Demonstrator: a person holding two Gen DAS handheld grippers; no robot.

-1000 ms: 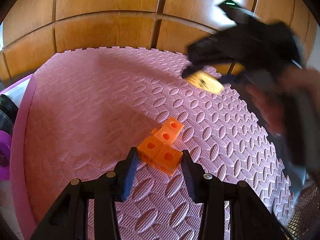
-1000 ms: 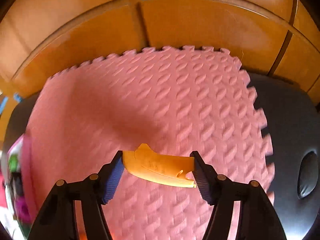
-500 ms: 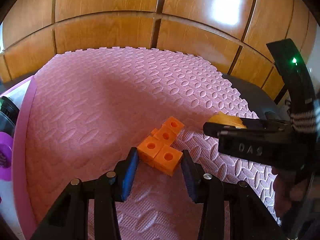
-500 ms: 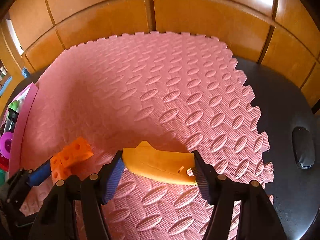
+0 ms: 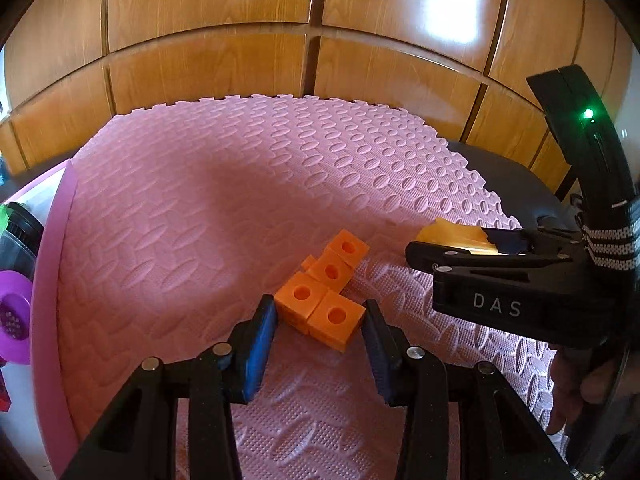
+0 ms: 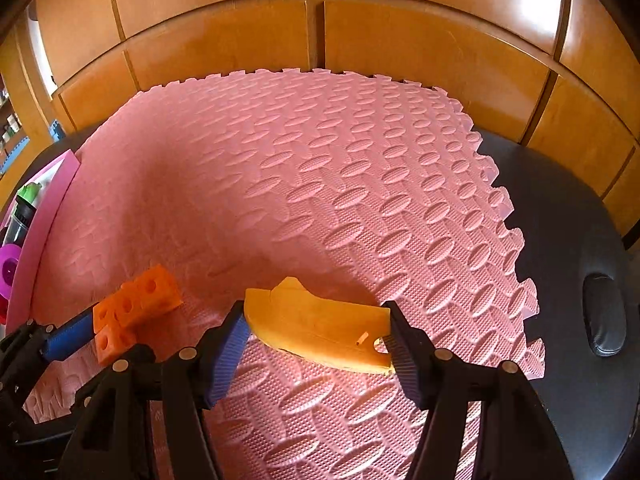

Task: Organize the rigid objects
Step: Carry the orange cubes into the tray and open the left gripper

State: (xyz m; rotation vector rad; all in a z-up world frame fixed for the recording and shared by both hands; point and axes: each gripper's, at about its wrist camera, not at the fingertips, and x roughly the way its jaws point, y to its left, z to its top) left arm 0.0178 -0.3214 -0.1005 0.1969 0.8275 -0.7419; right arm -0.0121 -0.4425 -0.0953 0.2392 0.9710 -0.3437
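Note:
An orange cluster of holed cubes (image 5: 320, 304) sits between the blue pads of my left gripper (image 5: 320, 318), low over the pink foam mat (image 5: 200, 220). Both pads touch the nearest two cubes, so the left gripper is shut on the cluster. My right gripper (image 6: 316, 334) is shut on a flat, curved yellow-orange piece (image 6: 320, 328), held by its two ends just above the mat. In the left wrist view the right gripper (image 5: 440, 246) hangs just right of the cluster, with the yellow piece (image 5: 448, 234) showing behind its finger. In the right wrist view the cluster (image 6: 136, 304) lies to the left.
A pink-rimmed white tray (image 5: 52, 240) lies along the mat's left edge and holds purple, black and green items. Black tabletop (image 6: 580, 220) borders the mat on the right. Wooden panels (image 5: 320, 60) close the back. A person's hand (image 5: 580, 392) grips the right tool.
My right gripper has swung down and left with the yellow piece and now sits beside the orange cluster. The left gripper and the cluster have not moved.

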